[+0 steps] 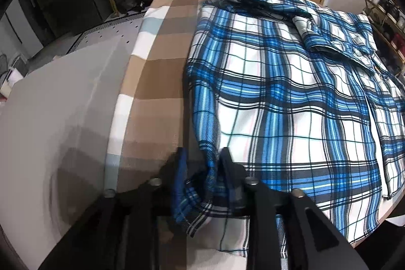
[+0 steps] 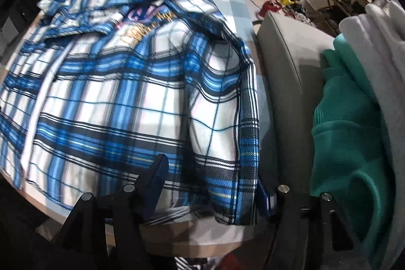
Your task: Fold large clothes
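On table | 1 plaid shirt | 2 grippers, jaws apart

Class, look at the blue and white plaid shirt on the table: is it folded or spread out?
Mostly spread: the blue and white plaid shirt lies open across the checked tablecloth, collar rumpled, one side edge turned over.

Both views are evenly lit by soft indoor light, with no glare. The fisheye lens bends straight lines and leaves black corners. The left wrist view is sharp on the shirt but smeared at its lower left; the right wrist view is motion-blurred across the plaid, with the shirt's folds shading its right edge
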`<action>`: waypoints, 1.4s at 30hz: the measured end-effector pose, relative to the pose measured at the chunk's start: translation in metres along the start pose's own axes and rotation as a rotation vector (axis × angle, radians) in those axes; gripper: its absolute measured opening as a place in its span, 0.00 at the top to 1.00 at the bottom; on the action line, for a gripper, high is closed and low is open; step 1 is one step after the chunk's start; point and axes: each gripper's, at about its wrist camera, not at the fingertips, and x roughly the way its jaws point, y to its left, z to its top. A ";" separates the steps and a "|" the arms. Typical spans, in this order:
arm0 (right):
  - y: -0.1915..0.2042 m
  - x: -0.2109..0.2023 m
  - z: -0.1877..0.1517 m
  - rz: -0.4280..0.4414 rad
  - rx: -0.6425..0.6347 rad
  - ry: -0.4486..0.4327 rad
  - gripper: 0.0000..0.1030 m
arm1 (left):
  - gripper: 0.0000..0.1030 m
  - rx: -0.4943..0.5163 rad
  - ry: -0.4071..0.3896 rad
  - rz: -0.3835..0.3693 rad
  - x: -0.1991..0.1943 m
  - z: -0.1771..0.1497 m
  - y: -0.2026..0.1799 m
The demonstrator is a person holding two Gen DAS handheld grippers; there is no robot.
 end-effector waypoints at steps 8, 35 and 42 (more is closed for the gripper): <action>-0.016 -0.019 -0.006 0.148 0.065 -0.077 0.97 | 0.96 -0.065 0.038 -0.156 -0.005 -0.006 0.010; -0.005 -0.121 0.040 0.475 0.116 -0.260 0.96 | 1.00 0.028 0.116 -0.542 -0.080 0.065 -0.021; -0.041 -0.110 0.183 0.460 0.281 -0.181 0.96 | 1.00 -0.213 0.149 -0.582 -0.042 0.221 -0.004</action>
